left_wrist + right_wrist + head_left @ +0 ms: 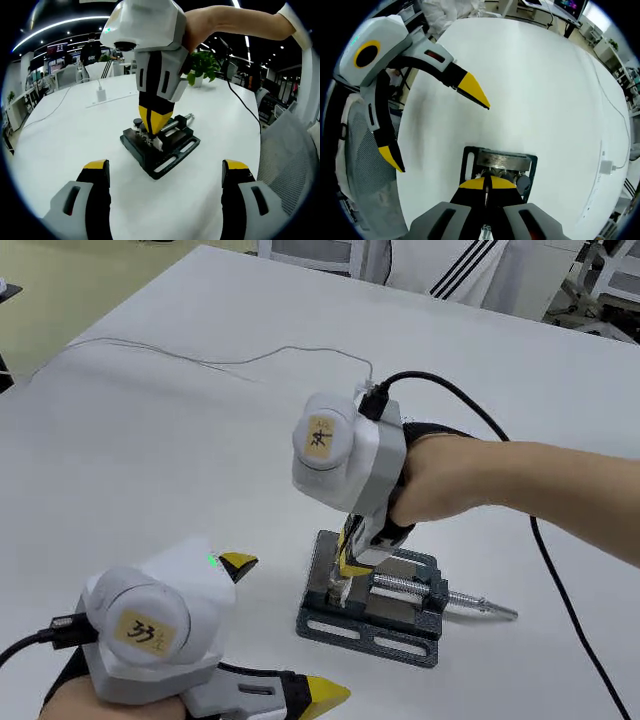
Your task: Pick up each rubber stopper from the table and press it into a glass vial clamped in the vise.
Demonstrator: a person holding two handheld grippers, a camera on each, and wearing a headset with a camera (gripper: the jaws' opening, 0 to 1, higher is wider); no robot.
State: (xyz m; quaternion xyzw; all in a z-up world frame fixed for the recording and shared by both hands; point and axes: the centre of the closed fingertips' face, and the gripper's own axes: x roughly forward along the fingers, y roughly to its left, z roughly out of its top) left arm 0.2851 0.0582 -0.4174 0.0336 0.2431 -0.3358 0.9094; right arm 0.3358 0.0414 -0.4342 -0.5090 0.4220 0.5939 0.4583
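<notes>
A dark grey vise point(375, 618) point(167, 150) point(500, 159) stands on the white table. My right gripper point(341, 585) point(154, 131) point(487, 184) points straight down into the vise, its yellow tips pressed together and shut. Whatever lies under the tips is hidden; a small pale piece, maybe the glass vial point(158, 143), shows just below them. A dark round stopper-like cap point(137, 122) sits on the vise beside the tips. My left gripper point(285, 628) point(165, 167) point(440, 134) hovers open, nearer me and left of the vise, holding nothing.
The vise's screw handle point(482, 606) sticks out to the right. A thin cable point(200, 360) runs across the far table to a white adapter point(101, 94). A black cable point(560, 580) trails from the right gripper. An office chair point(295, 170) stands beyond the table edge.
</notes>
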